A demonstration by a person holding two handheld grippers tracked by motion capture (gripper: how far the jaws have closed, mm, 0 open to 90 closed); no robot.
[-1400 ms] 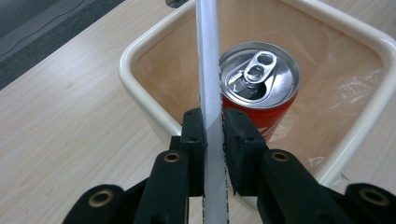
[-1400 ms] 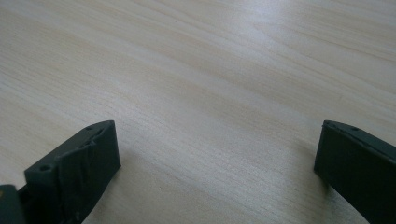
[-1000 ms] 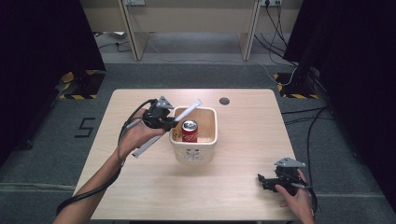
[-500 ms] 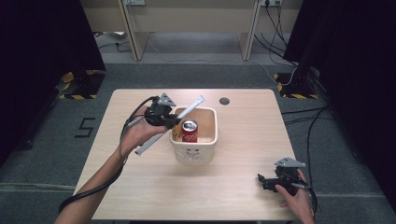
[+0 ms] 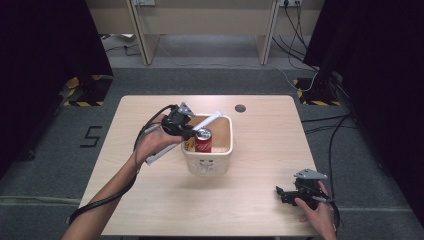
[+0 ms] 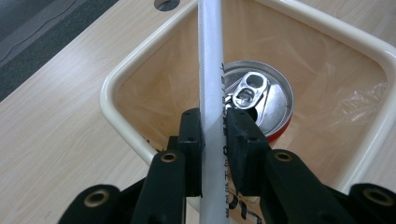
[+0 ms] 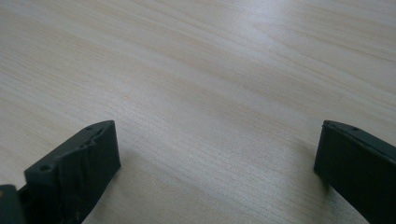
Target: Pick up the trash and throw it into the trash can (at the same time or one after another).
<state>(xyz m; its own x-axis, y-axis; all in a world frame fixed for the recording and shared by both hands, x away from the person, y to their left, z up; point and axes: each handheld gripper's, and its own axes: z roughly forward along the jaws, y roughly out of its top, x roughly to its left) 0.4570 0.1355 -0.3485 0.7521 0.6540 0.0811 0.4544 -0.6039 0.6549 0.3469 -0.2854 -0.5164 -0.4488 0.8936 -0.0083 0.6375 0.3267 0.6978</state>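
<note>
High view: left gripper [image 5: 189, 131] holds a white tube [image 5: 212, 118] slantwise over the near-left rim of the bin [image 5: 227, 148]; the tube's far end is above the bin, its near end sticks out over the table [image 5: 260, 200]. A red can [image 5: 203, 140] stands inside the bin already. Right gripper [image 5: 285, 194] rests near the table's near-right corner, well apart.
Left gripper view: jaws have just been easing apart, with the tube [image 6: 211, 93] between them; pads look barely touching it. Can [image 6: 257, 95] sits just beyond, below.
Right gripper view: jaws spread wide, nothing between, bare table [image 7: 210, 70].
Progress: can in; tube at the point of release, not yet dropped in.
</note>
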